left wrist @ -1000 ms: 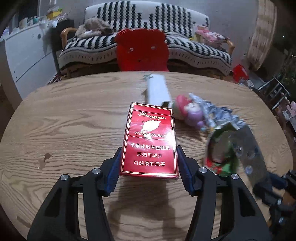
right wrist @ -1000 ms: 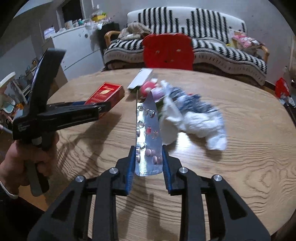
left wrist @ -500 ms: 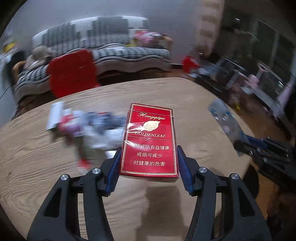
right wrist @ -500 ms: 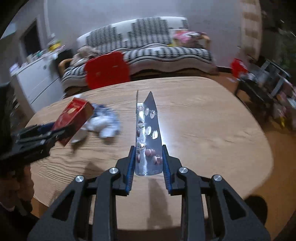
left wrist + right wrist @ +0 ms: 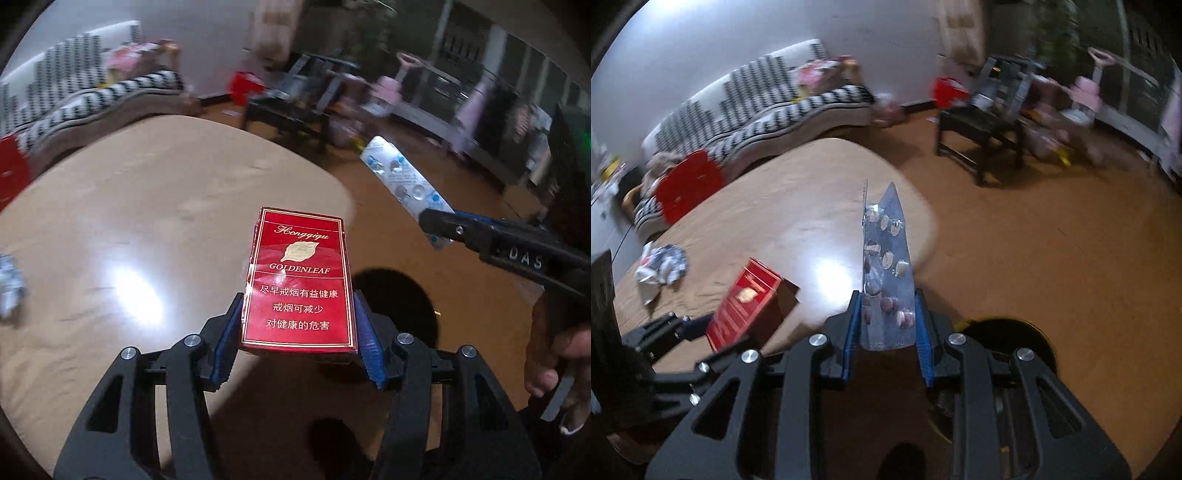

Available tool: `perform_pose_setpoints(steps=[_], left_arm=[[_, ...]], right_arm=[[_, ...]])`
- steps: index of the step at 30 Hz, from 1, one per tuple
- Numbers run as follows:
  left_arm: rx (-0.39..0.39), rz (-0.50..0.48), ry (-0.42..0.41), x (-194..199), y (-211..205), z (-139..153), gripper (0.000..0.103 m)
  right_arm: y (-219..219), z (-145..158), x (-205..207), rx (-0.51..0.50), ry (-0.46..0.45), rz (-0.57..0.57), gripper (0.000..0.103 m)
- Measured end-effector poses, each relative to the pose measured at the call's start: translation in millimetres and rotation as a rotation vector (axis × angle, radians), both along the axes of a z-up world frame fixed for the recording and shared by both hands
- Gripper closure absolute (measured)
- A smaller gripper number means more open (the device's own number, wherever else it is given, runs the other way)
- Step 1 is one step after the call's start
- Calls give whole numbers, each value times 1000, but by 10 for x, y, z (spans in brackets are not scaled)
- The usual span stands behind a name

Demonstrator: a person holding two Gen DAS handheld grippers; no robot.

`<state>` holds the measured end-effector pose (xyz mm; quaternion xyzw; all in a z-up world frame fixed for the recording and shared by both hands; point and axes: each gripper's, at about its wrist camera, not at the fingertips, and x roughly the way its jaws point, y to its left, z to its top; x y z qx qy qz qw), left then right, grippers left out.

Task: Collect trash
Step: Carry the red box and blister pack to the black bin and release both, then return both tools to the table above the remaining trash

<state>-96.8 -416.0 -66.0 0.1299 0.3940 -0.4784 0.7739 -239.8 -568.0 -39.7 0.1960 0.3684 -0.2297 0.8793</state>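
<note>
Now the left gripper (image 5: 299,343) has its blue ribbed fingers (image 5: 225,347) clamped on a flat red cigarette box (image 5: 299,280) with shiny gold letters, held over the edge of the smooth round wooden worktop (image 5: 129,221). At 2 o'clock from it, the right gripper (image 5: 886,325) squeezes a thin silver pill sheet (image 5: 886,266), bumpy with little round bubbles and cut to a point. A crumpled wrapper (image 5: 661,264) lies on the worktop at 9 o'clock. A dark round bin (image 5: 1015,336) sits on the brown floor just below the pill sheet.
</note>
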Motion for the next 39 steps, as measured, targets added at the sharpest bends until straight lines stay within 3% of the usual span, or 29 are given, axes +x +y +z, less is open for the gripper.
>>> perform_pose_setpoints(steps=[11, 25, 28, 29, 31, 39], left_arm=[[89, -200, 96, -622, -998, -661, 48], [124, -240, 140, -623, -1377, -953, 48], [128, -241, 136, -646, -1393, -984, 47], [129, -241, 136, -654, -1384, -994, 41], [133, -235, 135, -653, -1399, -1000, 24], [121, -196, 124, -559, -1299, -899, 22]], right_arm=[[-765, -731, -716, 188, 172, -191, 75], [-814, -761, -756, 196, 183, -220, 75], [-836, -742, -753, 190, 180, -237, 66], [-844, -740, -762, 196, 181, -243, 50], [-839, -707, -784, 186, 166, -257, 39], [-694, -528, -613, 164, 142, -212, 39]])
